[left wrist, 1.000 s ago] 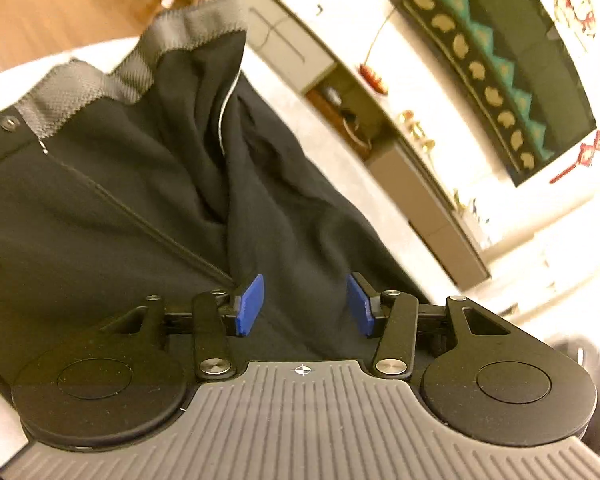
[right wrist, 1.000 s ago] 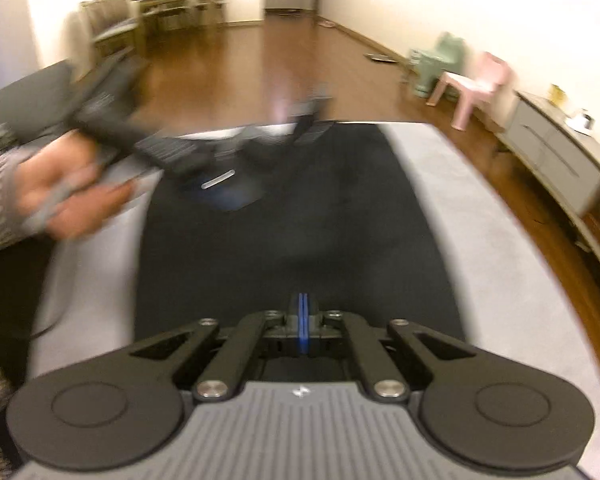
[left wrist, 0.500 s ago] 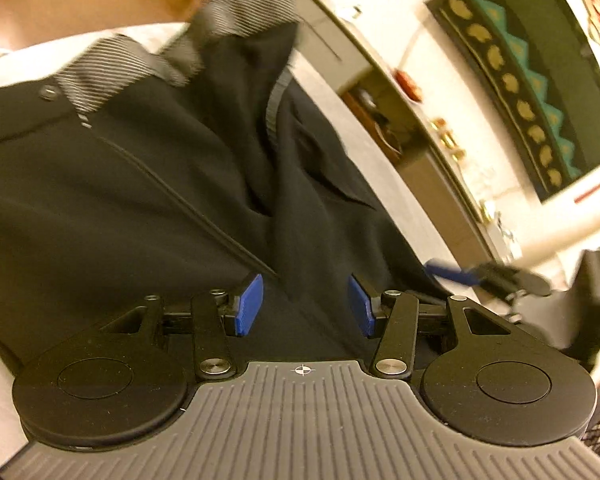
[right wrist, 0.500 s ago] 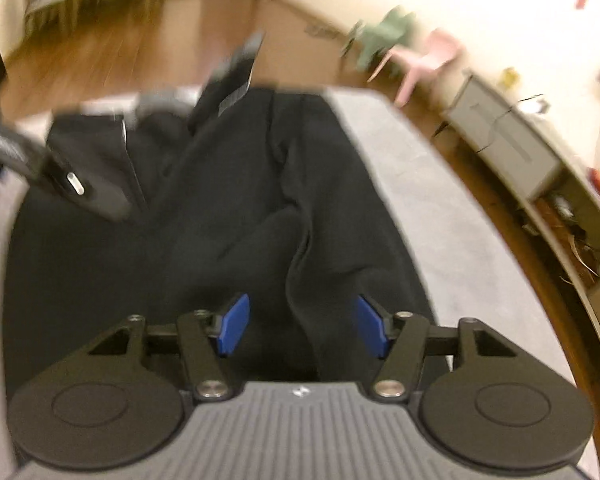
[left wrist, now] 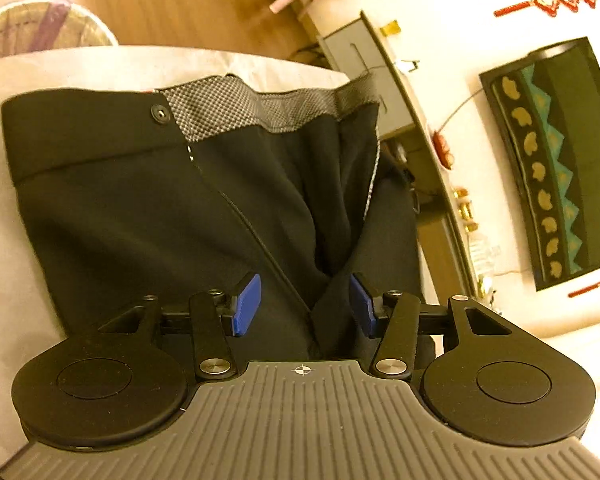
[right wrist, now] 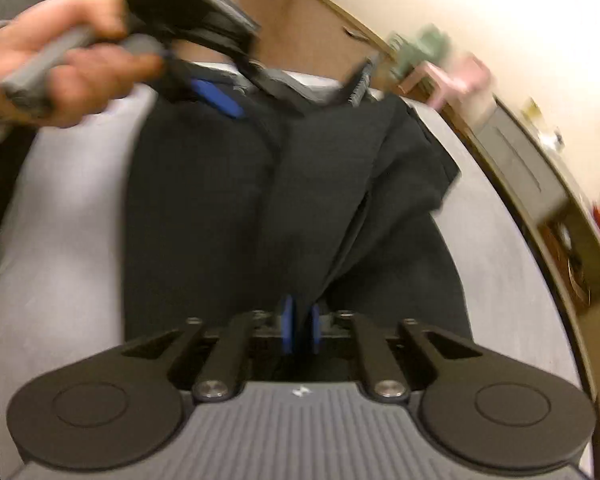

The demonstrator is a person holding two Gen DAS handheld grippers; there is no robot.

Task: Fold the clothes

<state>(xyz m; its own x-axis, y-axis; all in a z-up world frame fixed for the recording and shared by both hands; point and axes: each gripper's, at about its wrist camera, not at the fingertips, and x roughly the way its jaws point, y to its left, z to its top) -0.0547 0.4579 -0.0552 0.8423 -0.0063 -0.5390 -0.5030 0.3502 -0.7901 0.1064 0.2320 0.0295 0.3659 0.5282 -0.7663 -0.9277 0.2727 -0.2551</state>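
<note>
Pinching fold of black trousers with grey mesh waistband (right wrist: 300, 200) in our right tool (right wrist: 300, 330), blue pads clenched on cloth. Our left tool (left wrist: 305, 305) hovers released over crotch seam. Trousers lie spread on pale grey bench (left wrist: 16, 264).

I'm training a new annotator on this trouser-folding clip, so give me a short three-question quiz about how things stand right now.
1. True or false: the left gripper is clamped on the black trousers.
2. What is the right gripper shut on?
A. the grey cover
B. a ridge of trouser fabric
C. nothing
3. Fill in: the trousers' waistband has a grey ____ lining showing.

Key
1. False: its blue pads stand apart with fabric between them.
2. B
3. Mesh
</note>
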